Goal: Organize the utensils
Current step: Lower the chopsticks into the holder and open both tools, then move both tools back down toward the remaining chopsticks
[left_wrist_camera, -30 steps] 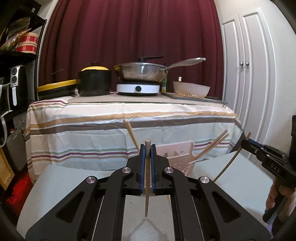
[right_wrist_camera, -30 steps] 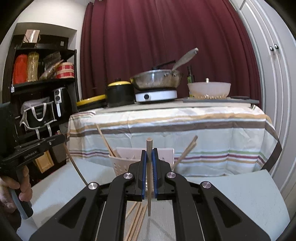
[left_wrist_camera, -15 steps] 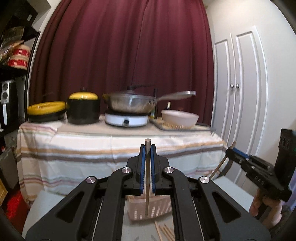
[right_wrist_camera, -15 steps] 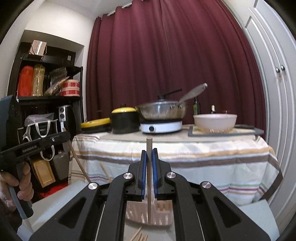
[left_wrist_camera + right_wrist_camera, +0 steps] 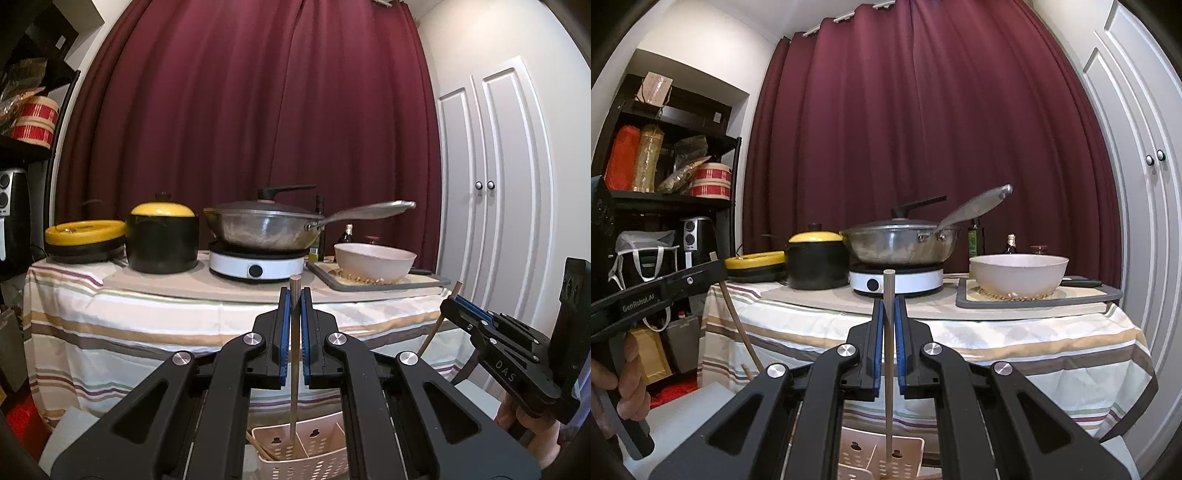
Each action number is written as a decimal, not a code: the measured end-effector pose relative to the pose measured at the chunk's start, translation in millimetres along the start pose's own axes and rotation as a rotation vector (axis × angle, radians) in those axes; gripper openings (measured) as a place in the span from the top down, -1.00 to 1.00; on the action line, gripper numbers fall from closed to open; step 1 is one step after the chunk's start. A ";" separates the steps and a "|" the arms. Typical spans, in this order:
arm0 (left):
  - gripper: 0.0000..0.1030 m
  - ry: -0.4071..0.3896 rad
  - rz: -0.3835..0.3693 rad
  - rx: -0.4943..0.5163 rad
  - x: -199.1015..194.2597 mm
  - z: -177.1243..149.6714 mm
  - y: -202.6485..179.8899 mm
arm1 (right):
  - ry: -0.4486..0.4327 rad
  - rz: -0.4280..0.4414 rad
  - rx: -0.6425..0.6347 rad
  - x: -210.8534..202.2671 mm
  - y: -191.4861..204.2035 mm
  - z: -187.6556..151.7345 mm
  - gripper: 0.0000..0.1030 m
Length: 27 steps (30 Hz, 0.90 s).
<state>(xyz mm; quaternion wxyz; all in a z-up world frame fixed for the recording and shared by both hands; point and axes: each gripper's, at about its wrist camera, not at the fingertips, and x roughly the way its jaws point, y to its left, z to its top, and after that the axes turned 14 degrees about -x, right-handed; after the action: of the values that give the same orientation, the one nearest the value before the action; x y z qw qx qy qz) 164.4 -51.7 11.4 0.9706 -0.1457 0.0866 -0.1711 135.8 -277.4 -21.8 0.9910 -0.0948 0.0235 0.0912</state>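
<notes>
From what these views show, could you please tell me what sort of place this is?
Probably a home kitchen or cooking corner: a lidded steel pan sits on a white induction cooker on a table with a striped cloth, and storage shelves hold an air fryer.

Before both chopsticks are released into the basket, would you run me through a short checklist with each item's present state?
1. Left gripper clamped on its chopstick: ok.
2. Right gripper clamped on its chopstick: ok.
3. Left chopstick tip over the basket: ok, though depth is hard to judge.
4. Right chopstick tip over the basket: ok.
5. Same compartment for both: cannot tell.
6. Both chopsticks upright: ok.
</notes>
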 end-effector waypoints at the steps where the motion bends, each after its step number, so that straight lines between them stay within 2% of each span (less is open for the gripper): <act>1: 0.89 0.004 0.005 0.001 2.5 -4.0 1.5 | 0.010 0.001 0.002 5.4 0.9 -5.1 0.87; 5: 0.89 0.032 0.027 0.013 16.6 -27.3 8.1 | 0.053 0.007 0.014 19.1 1.7 -26.5 0.87; 10: 0.88 0.119 0.041 0.002 35.9 -55.2 18.1 | 0.123 0.020 0.024 34.7 4.5 -51.3 0.87; 12: 0.78 0.145 0.044 0.014 39.5 -63.4 18.4 | 0.137 0.016 0.023 35.5 5.4 -57.8 0.84; 13: 0.73 0.152 0.044 0.019 40.6 -65.9 18.2 | 0.144 0.016 0.021 36.0 6.0 -59.7 0.76; 15: 0.34 0.163 0.043 0.024 41.5 -70.0 17.7 | 0.157 0.019 0.017 35.2 6.7 -62.2 0.50; 16: 0.22 0.163 0.040 0.018 39.8 -71.1 17.7 | 0.156 0.014 0.017 33.1 6.7 -61.8 0.30; 18: -0.02 0.153 0.036 0.006 35.4 -70.6 17.3 | 0.145 0.007 0.016 29.4 6.2 -60.0 0.18; 22: -0.25 0.131 0.033 0.003 21.3 -67.0 12.9 | 0.128 0.002 0.008 16.6 7.0 -52.0 -0.01; 27: -0.40 0.127 0.027 -0.004 -0.6 -67.4 9.3 | 0.117 0.010 0.009 -13.5 11.5 -47.9 -0.03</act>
<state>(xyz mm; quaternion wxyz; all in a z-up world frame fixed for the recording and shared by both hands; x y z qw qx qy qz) 152.0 -60.2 -55.0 0.9650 -0.1356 0.1501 -0.1667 119.0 -277.9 -70.0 0.9879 -0.0956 0.0821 0.0904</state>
